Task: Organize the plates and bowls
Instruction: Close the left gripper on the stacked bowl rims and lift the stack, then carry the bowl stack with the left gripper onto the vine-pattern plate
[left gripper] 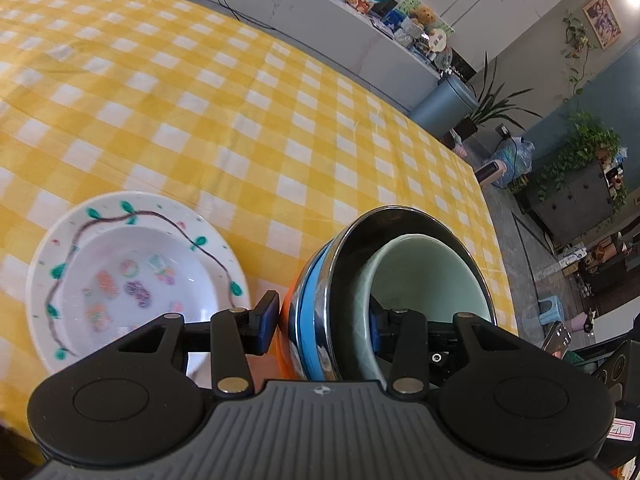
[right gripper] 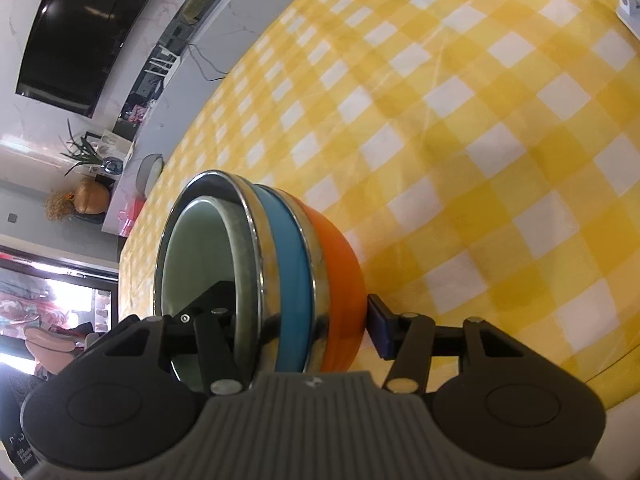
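Three nested bowls [left gripper: 400,280] (orange, blue-banded steel, pale green ceramic) over checked tablecloth [left gripper: 200,100], beside floral plate [left gripper: 132,272]. Left gripper [left gripper: 324,320], right gripper [right gripper: 300,328] each pinch stack wall. Heavy, slippery, breakable; hold opposite rims.

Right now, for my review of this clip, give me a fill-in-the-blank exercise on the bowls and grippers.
1. The left gripper and right gripper both straddle the wall of the nested stack of ____.
2. The innermost bowl is pale ____.
3. The outermost bowl is ____.
4. The floral plate lies on a yellow checked ____.

Missing words: bowls; green; orange; tablecloth
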